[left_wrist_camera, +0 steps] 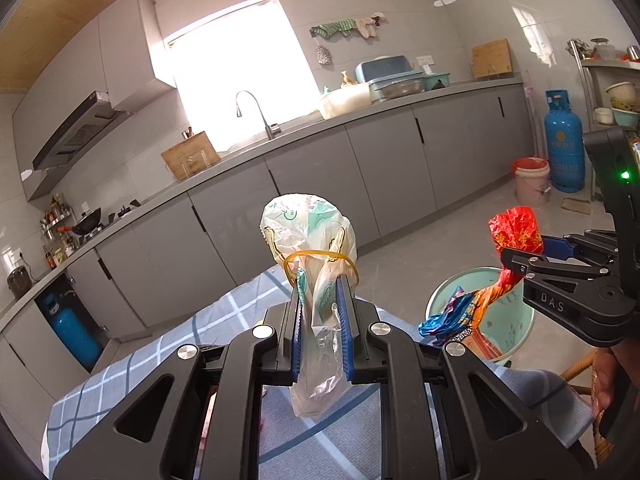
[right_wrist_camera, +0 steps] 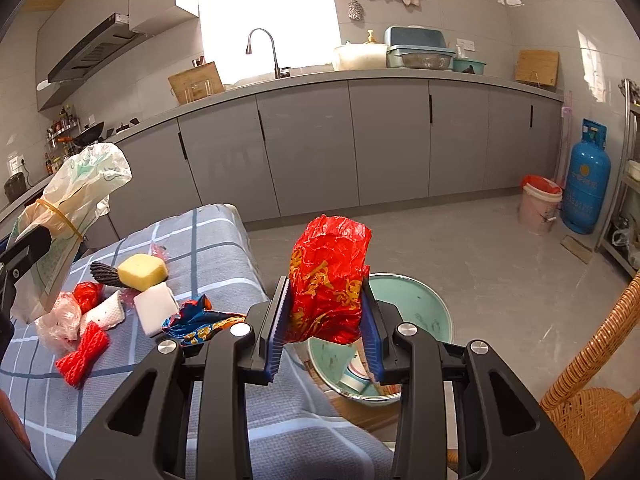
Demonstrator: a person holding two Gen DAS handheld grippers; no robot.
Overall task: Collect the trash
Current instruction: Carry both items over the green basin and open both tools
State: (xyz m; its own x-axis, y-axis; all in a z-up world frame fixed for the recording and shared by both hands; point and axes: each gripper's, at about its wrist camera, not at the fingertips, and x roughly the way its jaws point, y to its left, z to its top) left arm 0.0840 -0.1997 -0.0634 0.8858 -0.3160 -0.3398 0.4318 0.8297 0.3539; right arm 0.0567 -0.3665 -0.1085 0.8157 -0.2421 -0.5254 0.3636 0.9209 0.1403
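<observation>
Left gripper (left_wrist_camera: 322, 300) clamping a white bag (left_wrist_camera: 310, 232), jaws pinched close on its gathered neck just below the rubber band (left_wrist_camera: 320, 255); bag puffing above the jaws and trailing limp below; likely near weightless, soft, slick film, so slipping through a loose pinch looks possible; gathered neck by the band seeming the surest hold.

Right gripper (right_wrist_camera: 326, 312) clamping a red wrapper (right_wrist_camera: 330, 276), jaws set somewhat wider on its crumpled bulk; wrapper looking crinkly, light, springy, with a twisted blue-and-orange tail (right_wrist_camera: 200, 322) hanging out to the left; gripping the thick crushed middle, as now, judged safer than gripping the loose tail.

Both pieces held up in the air over the edge of the checked surface (right_wrist_camera: 208, 240); green basin (right_wrist_camera: 416, 304) sitting on the floor just beyond that edge, below the red wrapper, already holding some scraps; probably the drop point.

More trash lying on the surface: yellow sponge (right_wrist_camera: 142, 270), white foam block (right_wrist_camera: 156, 312), red foam net (right_wrist_camera: 82, 354), thin clear bag (right_wrist_camera: 60, 322); all looking soft and light; sponge and block squashing under pressure, so taking them across the middle; net and film best taken at a bunched part; nothing fragile evident.
</observation>
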